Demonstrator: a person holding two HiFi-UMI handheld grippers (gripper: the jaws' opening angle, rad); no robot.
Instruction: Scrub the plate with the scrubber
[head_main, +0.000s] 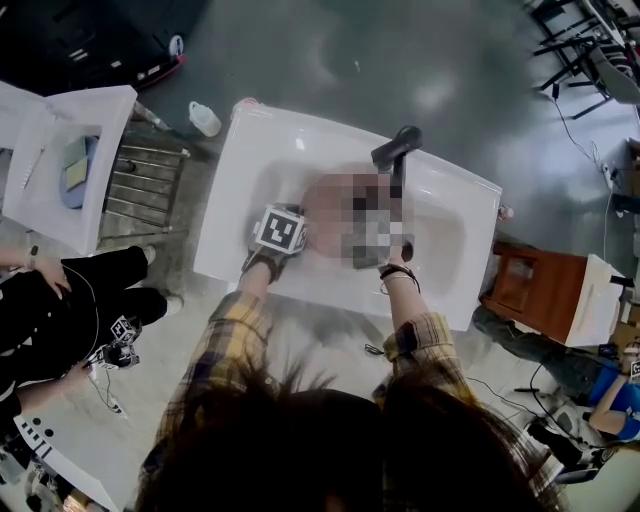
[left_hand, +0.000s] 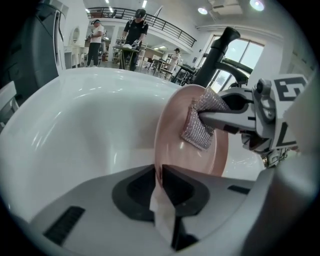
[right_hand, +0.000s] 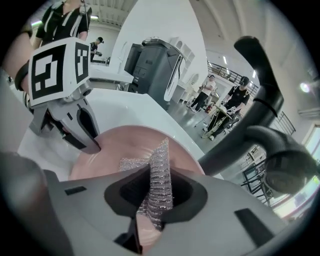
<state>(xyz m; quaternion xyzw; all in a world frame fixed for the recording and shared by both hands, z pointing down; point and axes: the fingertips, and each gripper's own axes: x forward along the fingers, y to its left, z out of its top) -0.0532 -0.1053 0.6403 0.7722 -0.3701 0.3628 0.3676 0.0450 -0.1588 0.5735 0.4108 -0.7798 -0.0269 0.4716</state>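
Pink plate (left_hand: 175, 150) sits centre frame over the white sink (left_hand: 75, 120), rim pinched by the left gripper (left_hand: 159, 174). The right gripper (right_hand: 154, 187) clamps the mesh scrubber (left_hand: 199, 126) against its face. Mid-scrub, I'd say; next, a firm sweep across.

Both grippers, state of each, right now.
Left gripper: closed on the rim of the pink plate.
Right gripper: closed on the silver scrubber.
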